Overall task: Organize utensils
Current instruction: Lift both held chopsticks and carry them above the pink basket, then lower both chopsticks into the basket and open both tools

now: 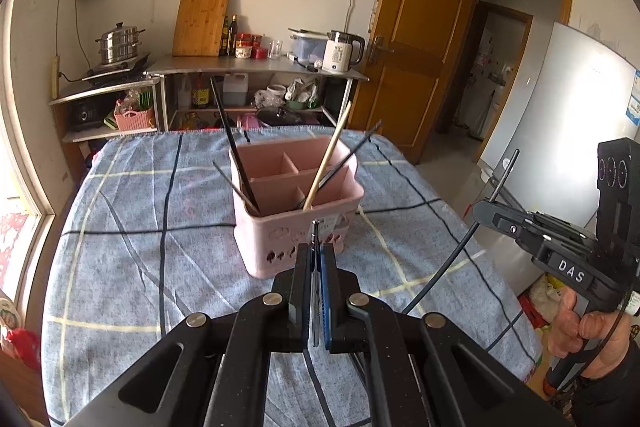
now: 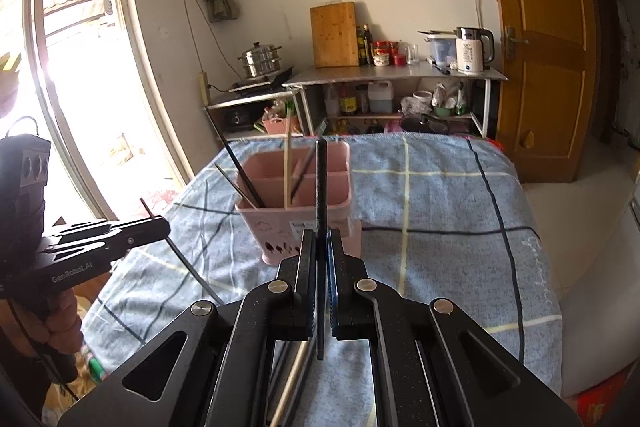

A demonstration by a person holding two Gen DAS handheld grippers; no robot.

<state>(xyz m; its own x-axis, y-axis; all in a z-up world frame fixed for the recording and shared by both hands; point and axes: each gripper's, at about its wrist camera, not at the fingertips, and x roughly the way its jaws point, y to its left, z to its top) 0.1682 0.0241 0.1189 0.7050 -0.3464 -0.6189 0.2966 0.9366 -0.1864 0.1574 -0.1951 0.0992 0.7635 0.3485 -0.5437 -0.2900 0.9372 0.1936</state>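
A pink divided utensil holder [image 1: 298, 215] [image 2: 296, 215] stands on the blue checked tablecloth [image 1: 140, 227]. Several black chopsticks [image 1: 230, 139] and one wooden chopstick [image 1: 330, 157] lean in its compartments. My left gripper [image 1: 316, 247] is shut on a thin dark chopstick [image 1: 315, 231], just in front of the holder; it also shows at the left of the right wrist view as the left gripper [image 2: 166, 223]. My right gripper [image 2: 321, 233] is shut on a black chopstick [image 2: 321, 187] that points up in front of the holder. The right gripper [image 1: 486, 207] hangs over the table's right edge.
A wooden chopstick and dark ones [image 2: 294, 375] lie on the cloth under my right gripper. Behind the table stands a metal shelf [image 1: 256, 69] with a kettle, a cutting board and a steamer pot. A wooden door [image 1: 416, 39] and a fridge [image 1: 560, 115] are at the right, a window [image 2: 80, 67] at the left.
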